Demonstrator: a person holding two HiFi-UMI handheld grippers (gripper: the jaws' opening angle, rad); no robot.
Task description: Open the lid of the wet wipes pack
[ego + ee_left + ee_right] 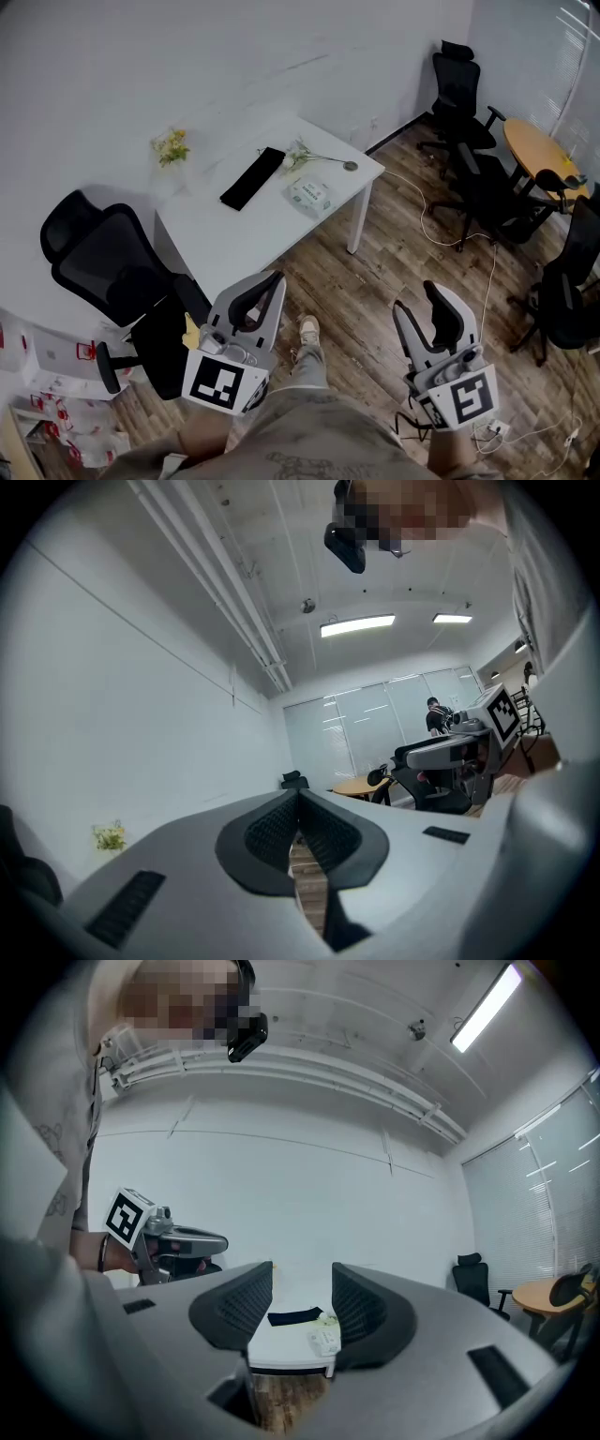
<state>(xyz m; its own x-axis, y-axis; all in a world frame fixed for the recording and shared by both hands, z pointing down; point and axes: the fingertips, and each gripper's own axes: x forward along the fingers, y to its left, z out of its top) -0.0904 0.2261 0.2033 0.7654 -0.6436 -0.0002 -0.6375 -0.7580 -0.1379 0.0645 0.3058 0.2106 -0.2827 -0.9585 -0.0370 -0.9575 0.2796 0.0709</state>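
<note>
I have yet to start: the wet wipes pack [309, 195] sits untouched on the table [234, 246], well away from my closed, empty left gripper [271, 284] and my parted, empty right gripper [419, 300].

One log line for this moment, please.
left gripper: shut | right gripper: open, empty | wipes pack: on table, untouched

1. I've got one white table [234, 246] here, set against the wall on a wood-plank floor [375, 281].
2. A long flat black thing [253, 177] lies angled across it. Can't tell what it is.
3. The wet wipes pack [309, 194] lies just beside that, toward the right edge.
4. A pale flower sprig [298, 156] lies behind the pack.
5. A yellow flower bunch [172, 146] seems to stand at the left end.
</note>
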